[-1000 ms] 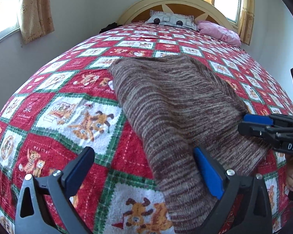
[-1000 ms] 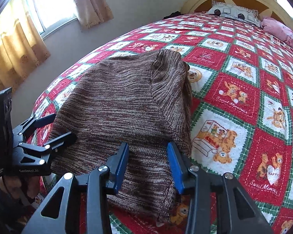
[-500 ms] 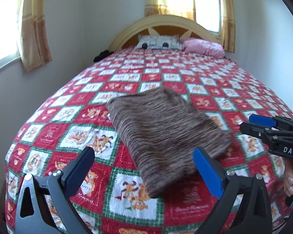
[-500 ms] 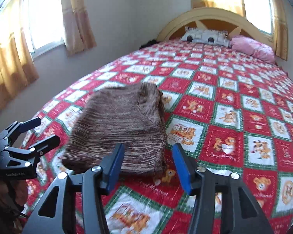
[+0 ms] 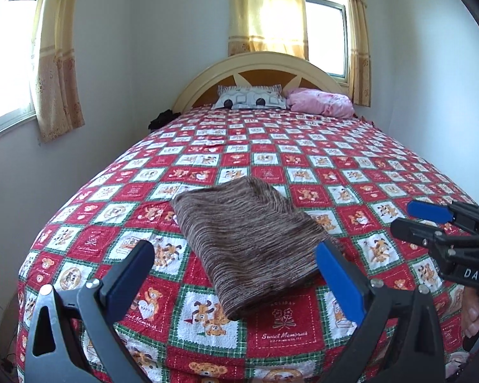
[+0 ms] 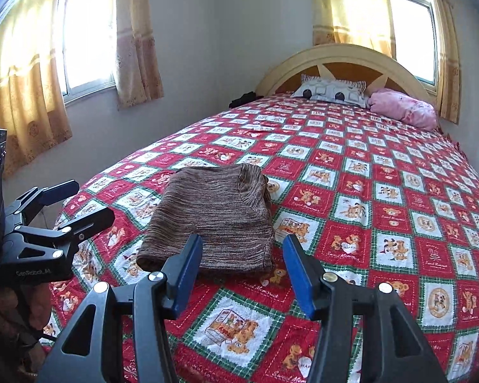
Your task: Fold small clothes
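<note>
Fold looks done, and both of your grippers are clear of it.
Left wrist view: your left gripper (image 5: pixel 236 274) gapes empty; the brown knit sweater (image 5: pixel 249 242) lies folded on the bedspread (image 5: pixel 351 166), near the foot. Right wrist view: your right gripper (image 6: pixel 242 274), jaws just widened, holds nothing. No other clothes in sight.

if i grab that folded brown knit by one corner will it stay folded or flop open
The brown knit garment will probably flop open: it looks like soft, loose knit in stacked layers, with nothing pinning them. It seems light, so it should lift easily. Pushed across the quilt, its textured knit would likely bunch rather than slide. Neither the left gripper nor the right gripper touches it.
</note>
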### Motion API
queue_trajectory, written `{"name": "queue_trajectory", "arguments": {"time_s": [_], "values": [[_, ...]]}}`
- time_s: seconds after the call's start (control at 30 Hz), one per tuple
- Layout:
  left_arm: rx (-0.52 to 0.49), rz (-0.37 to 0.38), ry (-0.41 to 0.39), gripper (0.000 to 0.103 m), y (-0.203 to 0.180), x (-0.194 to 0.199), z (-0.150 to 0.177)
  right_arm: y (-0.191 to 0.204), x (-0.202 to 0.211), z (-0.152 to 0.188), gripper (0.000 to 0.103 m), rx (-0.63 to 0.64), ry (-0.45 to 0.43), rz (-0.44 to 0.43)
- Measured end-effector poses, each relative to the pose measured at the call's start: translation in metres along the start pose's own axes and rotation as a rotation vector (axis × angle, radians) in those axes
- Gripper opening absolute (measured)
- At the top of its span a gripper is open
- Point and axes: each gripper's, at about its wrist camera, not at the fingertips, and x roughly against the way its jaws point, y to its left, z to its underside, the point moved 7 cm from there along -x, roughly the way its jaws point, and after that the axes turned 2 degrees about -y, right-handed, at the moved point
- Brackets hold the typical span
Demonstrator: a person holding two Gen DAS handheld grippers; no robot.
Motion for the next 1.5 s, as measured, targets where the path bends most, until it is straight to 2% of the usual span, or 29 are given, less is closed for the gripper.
{"name": "queue_trajectory", "arguments": {"time_s": [0.5,1.23,1.5], "values": [[0.007,-0.005,-0.051,0.103,-0.001,0.019,-0.01,0.01,0.032,-0.009,0.054,0.03,-0.06,0.021],[-0.01,-0.015,-0.066,0.103,-0.004,0.025,-0.013,0.004,0.054,-0.018,0.055,0.008,-0.122,0.03],[-0.004,-0.023,-0.075,0.103,0.005,0.028,-0.018,0.005,0.06,-0.02,0.055,0.014,-0.136,0.03]]}}
